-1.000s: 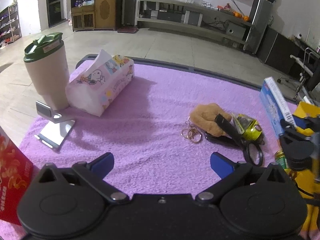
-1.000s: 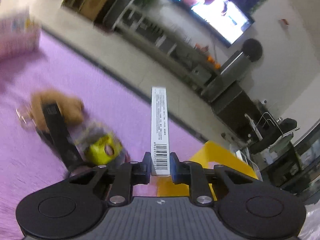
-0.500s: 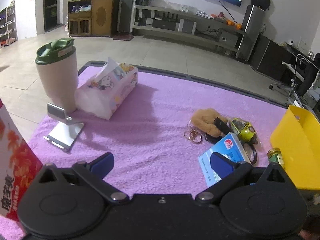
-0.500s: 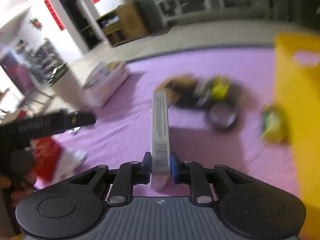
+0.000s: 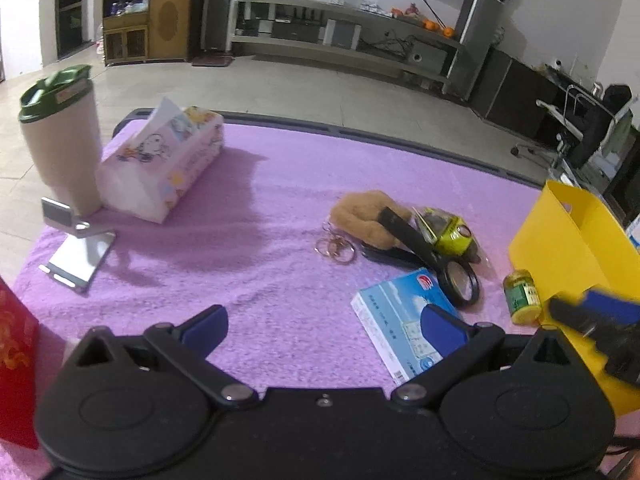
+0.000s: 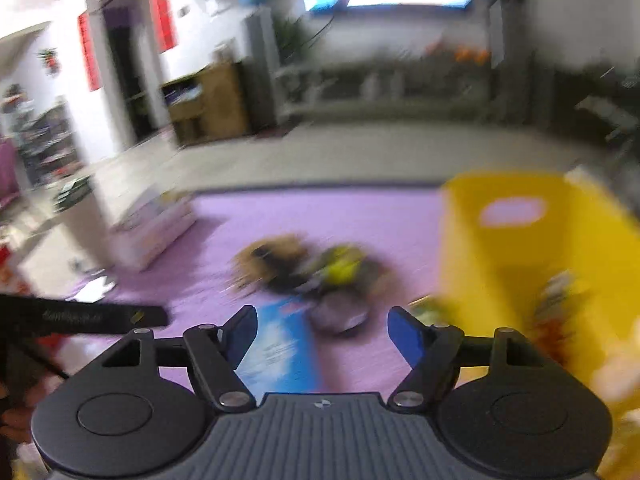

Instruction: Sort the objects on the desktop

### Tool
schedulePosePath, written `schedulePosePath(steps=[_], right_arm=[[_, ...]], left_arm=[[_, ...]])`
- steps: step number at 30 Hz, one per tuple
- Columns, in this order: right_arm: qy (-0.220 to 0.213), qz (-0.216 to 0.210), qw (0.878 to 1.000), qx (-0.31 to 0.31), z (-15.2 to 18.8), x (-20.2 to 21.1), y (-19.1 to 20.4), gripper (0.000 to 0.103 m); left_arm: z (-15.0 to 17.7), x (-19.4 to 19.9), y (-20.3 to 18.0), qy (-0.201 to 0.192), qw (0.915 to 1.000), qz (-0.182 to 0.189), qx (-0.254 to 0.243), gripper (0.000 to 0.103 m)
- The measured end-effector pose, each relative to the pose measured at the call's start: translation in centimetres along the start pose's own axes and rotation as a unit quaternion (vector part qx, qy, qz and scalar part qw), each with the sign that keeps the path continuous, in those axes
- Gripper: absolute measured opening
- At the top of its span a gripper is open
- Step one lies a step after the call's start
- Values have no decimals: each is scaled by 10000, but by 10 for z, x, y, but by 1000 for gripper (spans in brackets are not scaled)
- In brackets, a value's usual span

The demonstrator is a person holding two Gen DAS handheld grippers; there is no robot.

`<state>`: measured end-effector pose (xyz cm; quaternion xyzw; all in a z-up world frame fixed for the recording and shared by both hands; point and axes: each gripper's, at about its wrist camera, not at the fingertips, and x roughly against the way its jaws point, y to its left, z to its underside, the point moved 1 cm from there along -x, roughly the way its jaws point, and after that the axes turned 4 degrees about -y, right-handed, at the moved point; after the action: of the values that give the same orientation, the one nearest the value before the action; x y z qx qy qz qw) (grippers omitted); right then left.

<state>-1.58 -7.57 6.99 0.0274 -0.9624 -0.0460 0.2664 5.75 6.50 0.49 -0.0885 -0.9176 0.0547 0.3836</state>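
Note:
A blue-and-white box [image 5: 396,312] lies flat on the purple cloth [image 5: 256,248], just ahead of my left gripper's right finger. It also shows, blurred, in the right wrist view [image 6: 280,344]. My left gripper [image 5: 322,326] is open and empty. My right gripper [image 6: 322,332] is open and empty above the cloth; it also shows at the right edge of the left wrist view [image 5: 592,320]. A yellow bin [image 5: 568,240] stands at the right. A brown plush keychain [image 5: 364,220], a magnifier [image 5: 460,280], a yellow-green packet [image 5: 448,232] and a small green jar [image 5: 522,296] lie near the box.
A tissue pack [image 5: 168,164], a tumbler with a green lid [image 5: 64,140] and a metal phone stand [image 5: 76,248] sit at the left. A red box [image 5: 16,368] stands at the near left edge. The right wrist view is motion-blurred.
My right gripper carried the blue box from above the bin to the cloth, let it go and opened. The box now lies flat. My left gripper stayed open.

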Motion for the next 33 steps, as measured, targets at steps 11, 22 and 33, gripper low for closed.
schedulePosePath(steps=[11, 22, 33], right_arm=[[586, 1156, 9890, 717, 33, -39, 13, 30], [917, 2399, 9580, 1278, 31, -110, 14, 35], [1011, 2609, 9500, 1388, 29, -142, 11, 37]], left_arm=[[12, -24, -26, 418, 9986, -149, -280, 103], [14, -27, -15, 455, 9983, -308, -196, 103], [15, -31, -15, 446, 9981, -356, -243, 103]])
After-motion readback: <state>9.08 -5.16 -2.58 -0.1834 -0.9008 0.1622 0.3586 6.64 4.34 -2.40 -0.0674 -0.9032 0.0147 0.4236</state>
